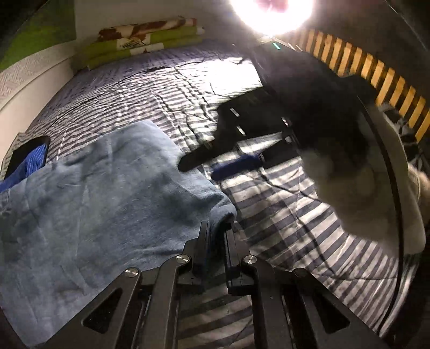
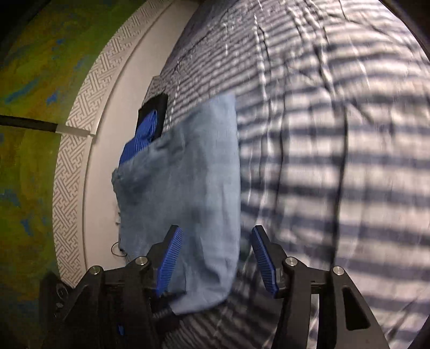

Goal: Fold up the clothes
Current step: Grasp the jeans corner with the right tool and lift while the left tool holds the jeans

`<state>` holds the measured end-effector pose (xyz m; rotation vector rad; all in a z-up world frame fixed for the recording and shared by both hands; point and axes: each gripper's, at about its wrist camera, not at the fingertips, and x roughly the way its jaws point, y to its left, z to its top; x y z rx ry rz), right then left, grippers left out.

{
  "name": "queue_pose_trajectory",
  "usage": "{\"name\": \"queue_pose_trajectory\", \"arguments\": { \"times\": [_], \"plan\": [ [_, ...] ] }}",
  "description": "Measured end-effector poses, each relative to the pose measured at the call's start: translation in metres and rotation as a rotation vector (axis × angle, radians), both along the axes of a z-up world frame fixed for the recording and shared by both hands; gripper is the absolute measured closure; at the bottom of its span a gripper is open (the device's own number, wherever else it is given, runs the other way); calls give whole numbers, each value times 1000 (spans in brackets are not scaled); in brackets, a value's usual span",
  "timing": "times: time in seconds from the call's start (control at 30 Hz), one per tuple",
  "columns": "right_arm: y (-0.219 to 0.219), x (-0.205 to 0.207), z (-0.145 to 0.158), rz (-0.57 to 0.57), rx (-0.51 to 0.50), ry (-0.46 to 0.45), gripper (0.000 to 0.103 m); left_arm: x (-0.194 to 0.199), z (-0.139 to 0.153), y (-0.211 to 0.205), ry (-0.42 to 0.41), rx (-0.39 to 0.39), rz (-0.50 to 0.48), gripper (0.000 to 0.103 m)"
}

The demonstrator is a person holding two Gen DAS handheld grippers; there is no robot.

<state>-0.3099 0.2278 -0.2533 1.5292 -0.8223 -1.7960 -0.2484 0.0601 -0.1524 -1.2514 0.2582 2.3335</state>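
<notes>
This is a bedroom in a home. A bed [image 1: 166, 88] fills most of both views, covered with a wrinkled sheet in dark and white stripes. At its far end, against a pale wall, lies a stack of folded bedding [image 1: 145, 40] in green, white and brown. A light blue garment [image 2: 185, 188] is spread on the sheet, with a folded dark blue striped garment [image 2: 139, 139] beside it near the bed's edge. Along that edge runs a white patterned border [image 2: 78, 150], next to a green mottled surface [image 2: 29, 88]. A bright lamp [image 1: 271, 13] glares overhead.
</notes>
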Motion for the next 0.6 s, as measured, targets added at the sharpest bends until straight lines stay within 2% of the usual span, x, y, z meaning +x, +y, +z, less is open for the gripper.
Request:
{"name": "queue_pose_trajectory", "arguments": {
  "times": [0.1, 0.17, 0.2, 0.23, 0.3, 0.4, 0.5, 0.53, 0.57, 0.6],
  "plan": [
    [-9, 15, -6, 57, 11, -55, 53, -1, 1, -8, 3, 3, 20, 94],
    [-16, 22, -10, 69, 8, -97, 75, 1, -2, -7, -2, 3, 29, 92],
    [-17, 23, -9, 59, 17, -107, 88, 3, -3, -7, -8, -1, 32, 76],
    [-16, 22, -7, 42, 12, -114, 93, 4, -6, -4, -3, -7, 34, 51],
    [-16, 19, -3, 31, -39, -125, 96, 16, -4, 1, 47, -32, 41, 25],
    [-17, 17, 13, 27, -63, -109, 96, 30, 2, 11, 160, -99, 51, 19],
    [-19, 17, 26, 37, -78, -97, 96, 34, 1, 19, 282, -185, 85, 20],
    [-19, 17, 30, 43, -80, -95, 96, 30, -2, 20, 300, -217, 96, 37],
    [-20, 17, 33, 50, -79, -90, 96, 26, -5, 19, 284, -228, 101, 52],
    [-20, 17, 36, 59, -75, -81, 96, 21, -7, 15, 255, -221, 118, 79]
  ]
}}
